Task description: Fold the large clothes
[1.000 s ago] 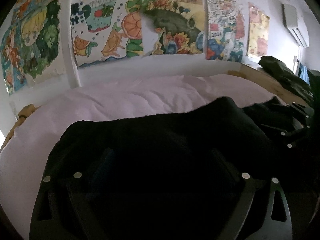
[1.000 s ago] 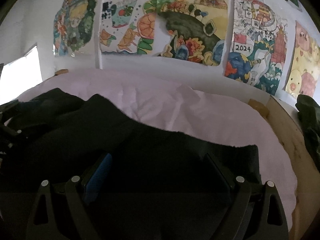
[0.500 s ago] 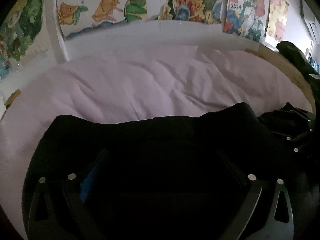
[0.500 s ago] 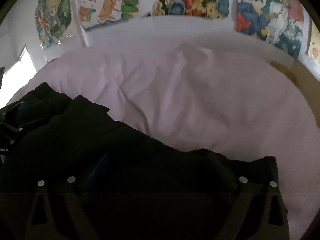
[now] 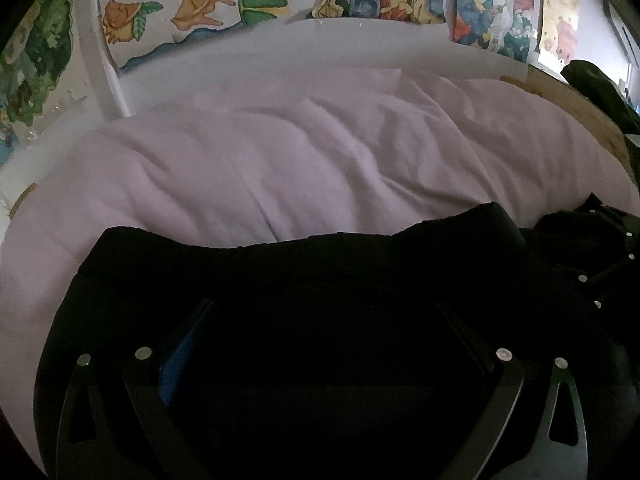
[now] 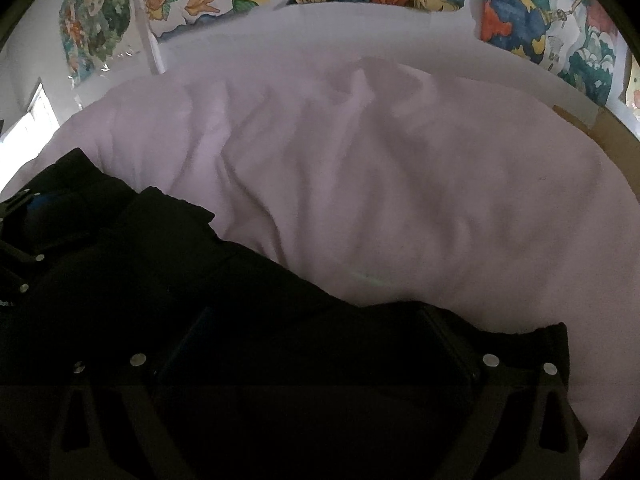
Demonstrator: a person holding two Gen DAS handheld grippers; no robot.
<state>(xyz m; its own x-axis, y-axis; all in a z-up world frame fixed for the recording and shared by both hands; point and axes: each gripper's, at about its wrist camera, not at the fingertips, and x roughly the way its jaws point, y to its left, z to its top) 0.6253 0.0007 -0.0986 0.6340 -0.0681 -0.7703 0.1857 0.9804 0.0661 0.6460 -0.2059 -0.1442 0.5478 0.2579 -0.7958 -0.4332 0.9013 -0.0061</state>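
A large black garment (image 5: 300,264) lies on the lilac bed sheet (image 5: 280,168), with its far edge running across the middle of both views. My left gripper (image 5: 322,308) hangs over the garment's left part. Its jaws stand wide apart, with dark cloth lying loose between and under them, and the blue pad (image 5: 180,360) on its left finger shows. My right gripper (image 6: 314,314) is spread just as wide over the right part of the same garment (image 6: 160,248), near its right corner. The pads do not press on the cloth. The sheet (image 6: 400,180) beyond is wrinkled.
Colourful posters (image 5: 224,4) cover the wall behind the bed. A wooden bed edge (image 5: 592,120) runs along the right, with a dark heap of clothing (image 5: 600,92) on it. A bright window (image 6: 32,124) is at the far left. The other gripper's black frame (image 5: 600,280) shows at the right.
Both grippers have tipped down toward the bed and sunk. The wall has slid up out of view and more sheet shows. Both pairs of jaws have spread wider over the black cloth.
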